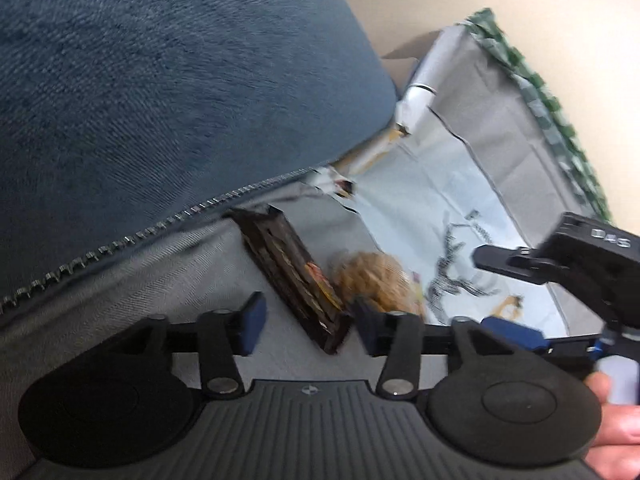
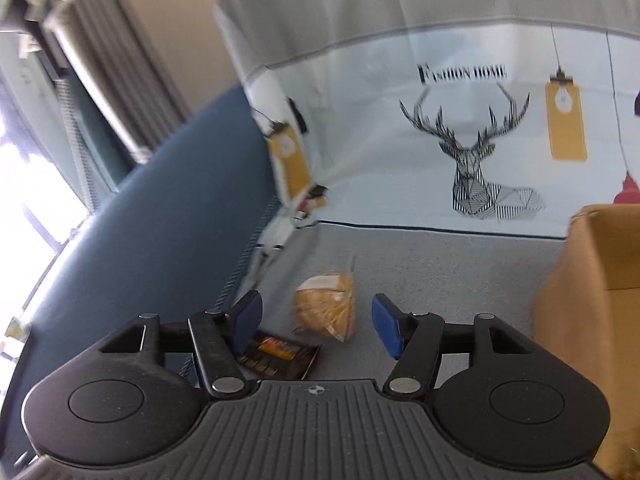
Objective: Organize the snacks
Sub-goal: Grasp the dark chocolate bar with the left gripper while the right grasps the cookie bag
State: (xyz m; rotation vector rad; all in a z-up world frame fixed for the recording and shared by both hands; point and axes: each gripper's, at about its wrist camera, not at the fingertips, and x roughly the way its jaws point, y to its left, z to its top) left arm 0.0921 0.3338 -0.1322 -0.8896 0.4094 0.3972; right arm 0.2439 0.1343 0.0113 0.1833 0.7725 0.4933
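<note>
A dark snack packet lies on the grey cloth, its near end between the blue pads of my left gripper, which is open and does not press on it. Just right of the packet sits a golden bun in clear wrap. My right gripper comes in from the right beside the bun. In the right wrist view, that gripper is open above the cloth, with the bun just ahead between its fingers and untouched. The dark packet lies under its left finger.
A blue zipped cushion fills the left. A deer-print cloth covers the surface and rises at the back. A cardboard box stands at the right. A hand holds the right gripper. Curtains and a window are far left.
</note>
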